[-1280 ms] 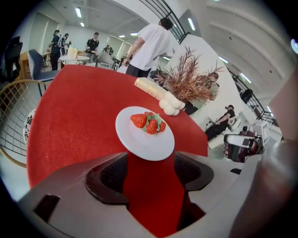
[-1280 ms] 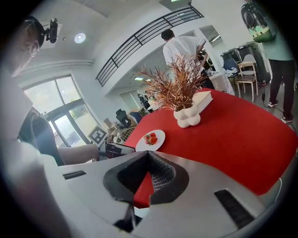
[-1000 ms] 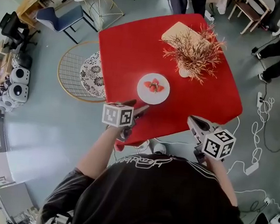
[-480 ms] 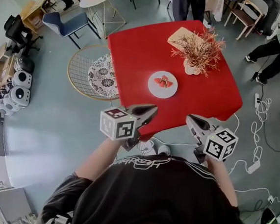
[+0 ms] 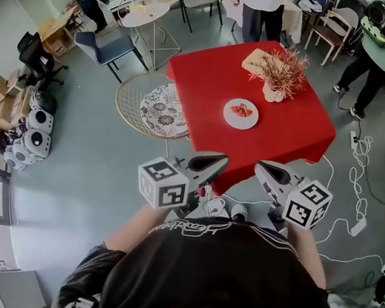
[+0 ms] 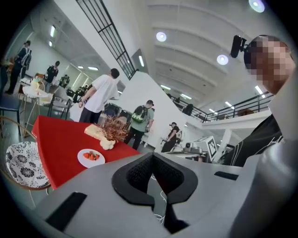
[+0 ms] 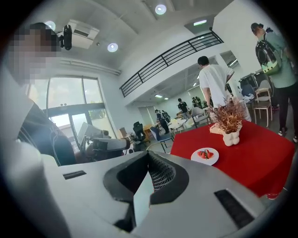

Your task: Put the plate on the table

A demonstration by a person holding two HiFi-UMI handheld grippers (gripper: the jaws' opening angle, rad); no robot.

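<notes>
On the red square tabletop (image 5: 206, 83) sits the white round plate (image 5: 240, 113); left tongs (image 5: 223, 164) and right tongs (image 5: 261, 169) hang closed, empty, well clear. Placement judged complete; nothing further required.

Table (image 5: 206, 83): draped in red cloth, matt and smooth.
Plate (image 5: 241, 114): white and smooth with a slight gloss; looks ceramic.
Vase (image 5: 274, 95): white and smooth; looks ceramic.
Sprigs (image 5: 282, 67): dry, rough, rust-brown.
Board (image 5: 254, 58): pale wood, matt, at the table's far side.
Chair (image 5: 128, 103): thin gold-coloured metal wire, left of the table.
Seat pad (image 5: 166, 110): printed black-and-white cloth.
Floor (image 5: 75, 172): grey and smooth with a faint sheen.
Left gripper (image 5: 220, 163), right gripper (image 5: 262, 169): matt grey plastic shells.
Pads (image 6: 139, 171): dark, finely ribbed.
Shirt (image 5: 215, 274): black matt cloth.
</notes>
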